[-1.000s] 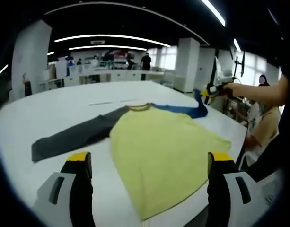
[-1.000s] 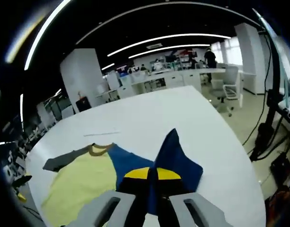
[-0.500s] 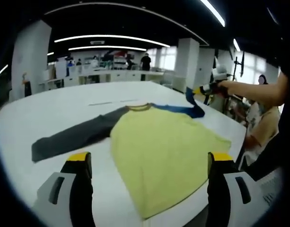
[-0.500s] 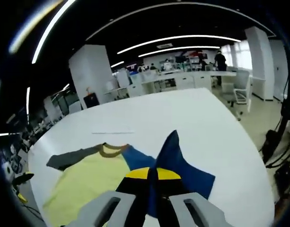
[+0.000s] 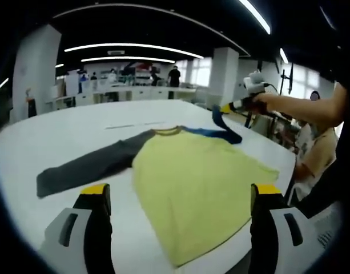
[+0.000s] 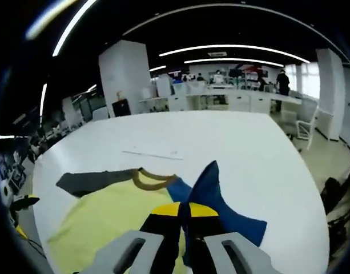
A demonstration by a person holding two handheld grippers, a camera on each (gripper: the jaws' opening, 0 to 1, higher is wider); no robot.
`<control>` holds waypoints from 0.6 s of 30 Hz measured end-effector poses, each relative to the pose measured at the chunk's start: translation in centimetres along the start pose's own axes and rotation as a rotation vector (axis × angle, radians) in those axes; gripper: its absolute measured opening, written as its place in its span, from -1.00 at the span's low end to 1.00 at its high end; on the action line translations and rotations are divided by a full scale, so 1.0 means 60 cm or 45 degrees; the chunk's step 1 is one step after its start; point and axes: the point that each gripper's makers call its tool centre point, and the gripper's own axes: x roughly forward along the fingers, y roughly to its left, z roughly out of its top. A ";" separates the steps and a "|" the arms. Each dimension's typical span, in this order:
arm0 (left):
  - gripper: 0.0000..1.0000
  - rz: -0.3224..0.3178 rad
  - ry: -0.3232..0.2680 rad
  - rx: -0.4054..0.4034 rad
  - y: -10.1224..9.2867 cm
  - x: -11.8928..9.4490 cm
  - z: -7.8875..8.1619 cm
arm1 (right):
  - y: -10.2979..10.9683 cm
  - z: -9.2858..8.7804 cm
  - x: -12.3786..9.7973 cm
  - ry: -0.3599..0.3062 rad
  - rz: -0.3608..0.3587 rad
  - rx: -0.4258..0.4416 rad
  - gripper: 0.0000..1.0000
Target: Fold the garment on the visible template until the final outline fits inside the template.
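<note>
the long-sleeved shirt (image 5: 192, 182) lay face-down or face-up (cannot tell which) on the white table (image 5: 77, 128), its yellow body spread flat and unfolded. judged from this, the fold was only beginning: one sleeve was in hand, the other sleeve and the body remained to be folded. the right gripper (image 6: 183, 220), jaws pressed together, pinched the cuff of the blue sleeve (image 6: 212, 191) and held it raised above the table, just beside the shirt's collar (image 6: 152, 180); in the left gripper view the same gripper (image 5: 234, 105) appeared beyond the shirt, with the blue sleeve (image 5: 220, 128) hanging from it. the left gripper (image 5: 177, 197) hung with jaws spread wide, empty, near the shirt's hem. the grey sleeve (image 5: 89, 165) lay stretched out flat from the collar. a thin pale line (image 6: 152, 153) on the table past the collar was perhaps the template's edge; cannot tell. count: one shirt, two sleeves, two grippers, one table.
</note>
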 end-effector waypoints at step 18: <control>0.98 -0.013 0.012 -0.009 0.001 0.000 -0.009 | 0.104 0.029 0.070 0.021 0.150 -0.074 -1.00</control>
